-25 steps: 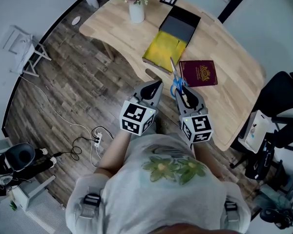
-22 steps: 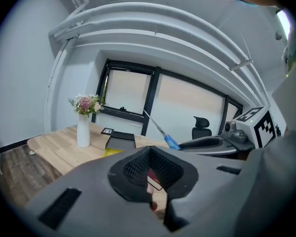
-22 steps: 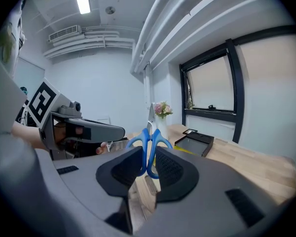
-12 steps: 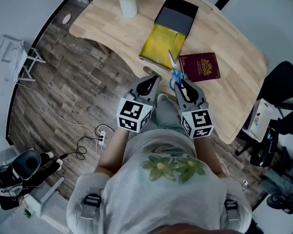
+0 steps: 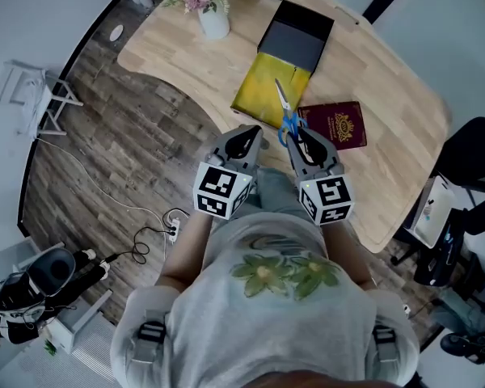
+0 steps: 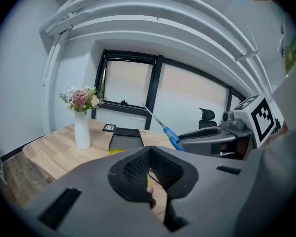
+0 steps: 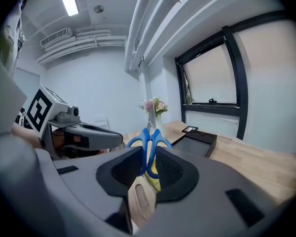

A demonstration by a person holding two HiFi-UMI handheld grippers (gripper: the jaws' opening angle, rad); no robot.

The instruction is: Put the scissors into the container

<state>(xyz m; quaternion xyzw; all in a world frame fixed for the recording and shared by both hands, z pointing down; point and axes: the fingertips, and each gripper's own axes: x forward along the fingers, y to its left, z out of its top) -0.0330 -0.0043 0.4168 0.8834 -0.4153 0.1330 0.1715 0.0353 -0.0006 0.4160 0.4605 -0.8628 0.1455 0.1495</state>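
Right tongs (image 5: 300, 138) clamp blue-handled scissors (image 5: 288, 124), blades pointing forward over the counter (image 5: 196, 65). Left tongs (image 5: 249, 138) held alongside, closed, empty.

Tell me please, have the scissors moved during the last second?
Yes. The scissors, held in the right tongs, moved forward over the table: the blades now overlap the yellow book, nearer the black box.
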